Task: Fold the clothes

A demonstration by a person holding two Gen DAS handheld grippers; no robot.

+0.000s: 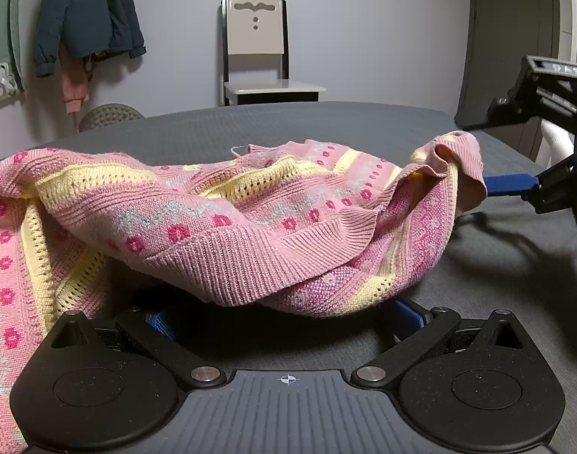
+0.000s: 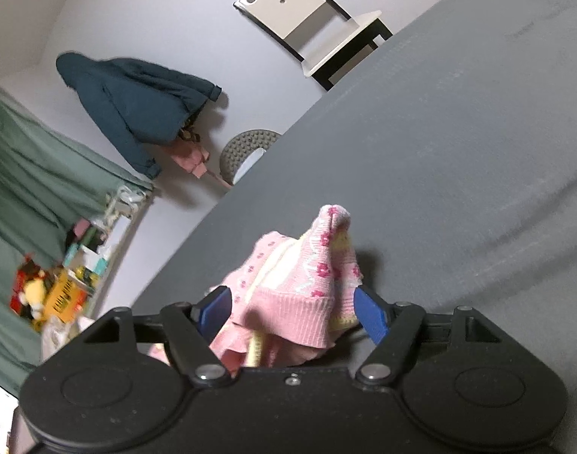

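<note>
A pink knitted sweater [image 1: 220, 227] with yellow bands and red flowers lies bunched on the grey bed [image 1: 288, 125]. My left gripper [image 1: 284, 302] sits low at its near edge. Its blue fingers [image 1: 409, 314] stand wide apart and open, and the hem drapes over their tips. My right gripper [image 1: 489, 185] comes in from the right and holds one corner of the sweater raised off the bed. In the right wrist view the sweater [image 2: 307, 265] is bunched between the blue fingers [image 2: 371, 314] of the right gripper [image 2: 294, 302], which is shut on it.
A white chair [image 1: 254, 45] stands against the far wall behind the bed. A dark blue jacket [image 1: 88, 11] hangs on the wall at the left. Bare grey bed surface [image 2: 439, 151] stretches beyond and right of the sweater. A shelf with toys [image 2: 61, 291] is at the far left.
</note>
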